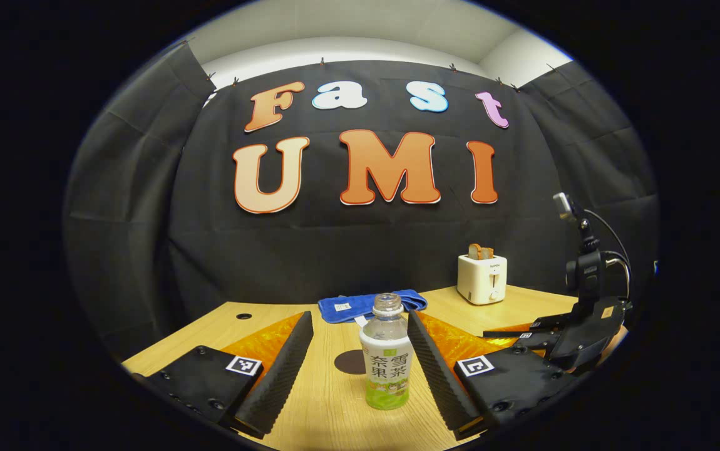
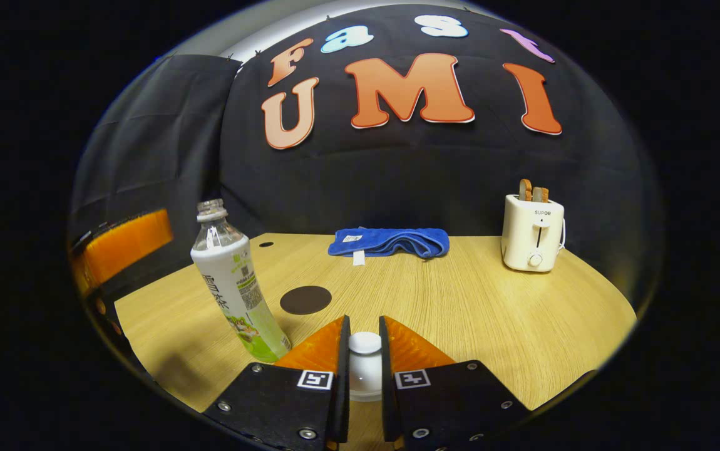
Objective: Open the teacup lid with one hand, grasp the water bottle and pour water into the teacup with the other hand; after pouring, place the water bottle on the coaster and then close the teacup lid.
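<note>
The right tool (image 2: 364, 351) pinches the white teacup lid (image 2: 365, 343), hiding the cup. The left tool (image 1: 360, 351) gapes wide around the water bottle (image 1: 386, 354) on the wooden counter (image 2: 491, 313); the dark coaster (image 2: 305, 299) lies beyond.

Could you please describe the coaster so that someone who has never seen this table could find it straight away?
Start at the wooden table and find the blue cloth folded at its back edge. In front of the cloth, right of the water bottle in the right gripper view, lies the coaster. It is the one flat, dark, round disc there, with nothing on it.
</note>
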A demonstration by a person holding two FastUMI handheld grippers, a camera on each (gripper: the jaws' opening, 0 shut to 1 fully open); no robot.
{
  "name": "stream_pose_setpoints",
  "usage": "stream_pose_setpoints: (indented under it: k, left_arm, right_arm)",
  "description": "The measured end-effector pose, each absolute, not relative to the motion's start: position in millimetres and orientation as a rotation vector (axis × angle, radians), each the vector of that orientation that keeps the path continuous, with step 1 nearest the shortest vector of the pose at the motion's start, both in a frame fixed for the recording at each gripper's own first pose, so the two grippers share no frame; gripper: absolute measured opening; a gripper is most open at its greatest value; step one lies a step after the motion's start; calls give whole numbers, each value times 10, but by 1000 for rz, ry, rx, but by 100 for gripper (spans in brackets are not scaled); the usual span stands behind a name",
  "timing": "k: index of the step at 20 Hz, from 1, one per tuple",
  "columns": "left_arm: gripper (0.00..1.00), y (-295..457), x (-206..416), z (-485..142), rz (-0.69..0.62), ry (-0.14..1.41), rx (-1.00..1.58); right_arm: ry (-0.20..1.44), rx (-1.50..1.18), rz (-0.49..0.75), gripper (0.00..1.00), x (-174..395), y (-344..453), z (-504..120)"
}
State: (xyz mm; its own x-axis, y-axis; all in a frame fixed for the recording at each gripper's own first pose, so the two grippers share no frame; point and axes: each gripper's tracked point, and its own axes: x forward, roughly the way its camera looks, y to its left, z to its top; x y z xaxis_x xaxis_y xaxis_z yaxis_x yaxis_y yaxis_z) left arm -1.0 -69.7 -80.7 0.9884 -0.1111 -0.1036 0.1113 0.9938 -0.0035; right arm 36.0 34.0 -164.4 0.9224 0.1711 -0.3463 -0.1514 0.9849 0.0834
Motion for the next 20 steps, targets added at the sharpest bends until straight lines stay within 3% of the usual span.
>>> stream_pose_setpoints:
  k: [1,2,17,20]
  left_arm:
    - [98,-740,-9,-869,-124,118,3]
    - [98,-782,-21,-921,-132,128,5]
    - [99,-1085,398,-1673,-170,275,-38]
    - [92,-1089,443,-1799,-162,308,-55]
  right_arm:
    - [347,61,162,17,352,310,-1576]
    - [332,67,156,22,333,277,-1505]
    - [212,78,156,21,141,119,-944]
    - [195,86,154,22,91,66,-838]
